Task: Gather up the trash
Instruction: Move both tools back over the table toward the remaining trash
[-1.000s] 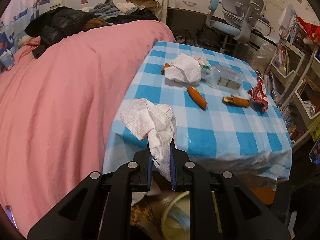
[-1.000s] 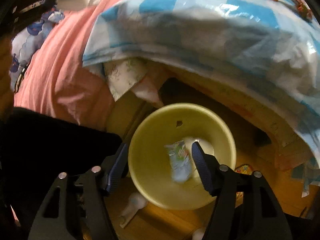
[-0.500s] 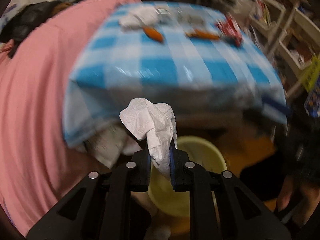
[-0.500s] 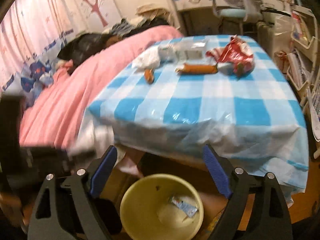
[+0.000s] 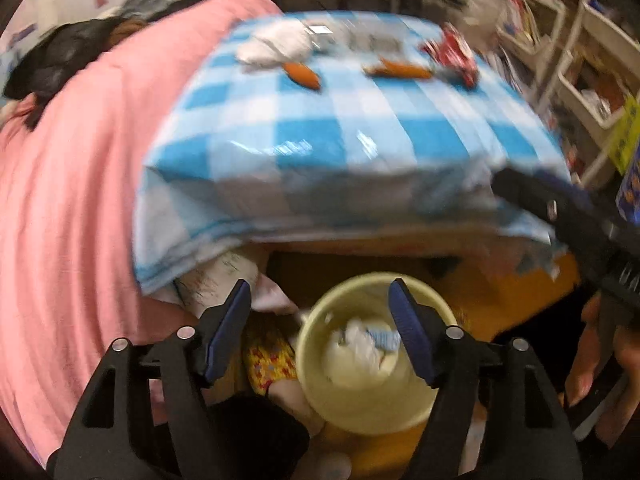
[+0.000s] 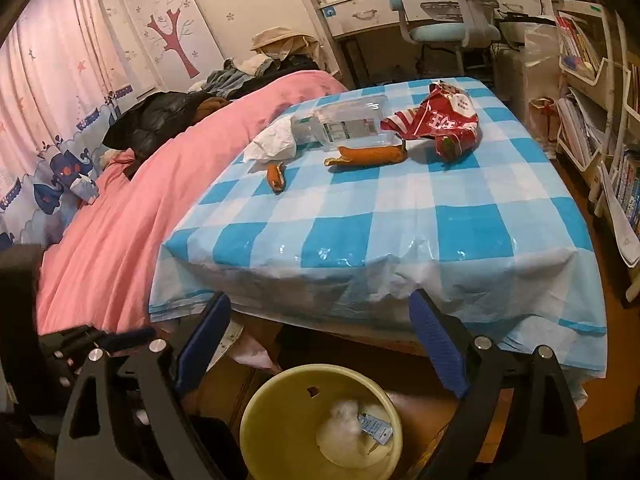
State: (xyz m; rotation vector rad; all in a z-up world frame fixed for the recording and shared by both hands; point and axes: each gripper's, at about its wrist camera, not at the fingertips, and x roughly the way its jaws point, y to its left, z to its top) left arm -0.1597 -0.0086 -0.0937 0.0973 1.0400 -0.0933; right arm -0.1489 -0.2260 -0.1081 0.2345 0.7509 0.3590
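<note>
My left gripper (image 5: 320, 300) hangs over the yellow bin (image 5: 316, 376) on the floor, jaws opening, nothing between them. A crumpled white tissue (image 5: 352, 346) lies inside the bin beside a small wrapper (image 5: 384, 338). My right gripper (image 6: 320, 304) points at the checked table (image 6: 400, 220), its jaws opening on nothing, with the bin (image 6: 276, 408) below it. On the table lie a red snack bag (image 6: 440, 120), an orange peel (image 6: 368, 156), a smaller orange piece (image 6: 276, 176), a white tissue (image 6: 276, 144) and clear plastic packaging (image 6: 344, 120).
A pink bed cover (image 6: 120, 208) with dark clothes on it presses against the table's left side. Shelves of books (image 6: 600, 128) stand to the right, a desk and a blue chair (image 6: 436, 28) behind. A hand (image 5: 600, 352) shows at the right of the left wrist view.
The left gripper came down over the bin, opened and let go of the white tissue, which now lies in the bin. The right gripper rose from the bin to face the table, jaws wider.
</note>
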